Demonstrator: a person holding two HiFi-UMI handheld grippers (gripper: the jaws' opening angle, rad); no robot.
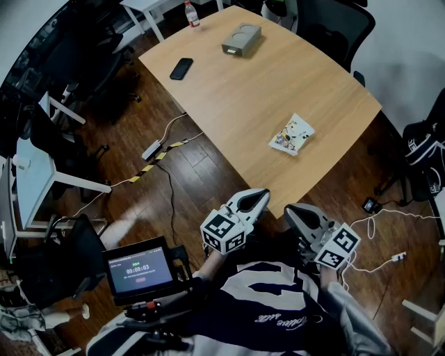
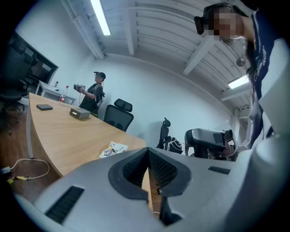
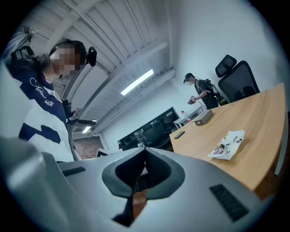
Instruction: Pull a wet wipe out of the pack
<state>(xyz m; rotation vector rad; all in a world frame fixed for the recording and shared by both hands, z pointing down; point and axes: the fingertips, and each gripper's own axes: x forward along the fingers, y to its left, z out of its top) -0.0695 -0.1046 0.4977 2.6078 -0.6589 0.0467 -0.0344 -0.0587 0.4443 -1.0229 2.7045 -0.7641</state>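
The wet wipe pack (image 1: 292, 134), a white pouch with a colourful print, lies flat on the wooden table (image 1: 278, 76) near its front right edge. It also shows in the left gripper view as the pack (image 2: 113, 149) and in the right gripper view as the pack (image 3: 226, 144). Both grippers hang close to my body, off the table's near edge and well short of the pack. My left gripper (image 1: 261, 197) has its jaws together with nothing between them (image 2: 147, 156). My right gripper (image 1: 290, 211) is shut and empty too (image 3: 145, 154).
A black phone (image 1: 181, 68), a grey box (image 1: 241, 39) and a bottle (image 1: 191, 14) sit at the table's far end. Cables (image 1: 163, 149) run over the wooden floor on the left. A small screen (image 1: 139, 270) is mounted at my lower left. Office chairs (image 1: 334, 24) ring the table, and a person (image 2: 93, 93) stands far off.
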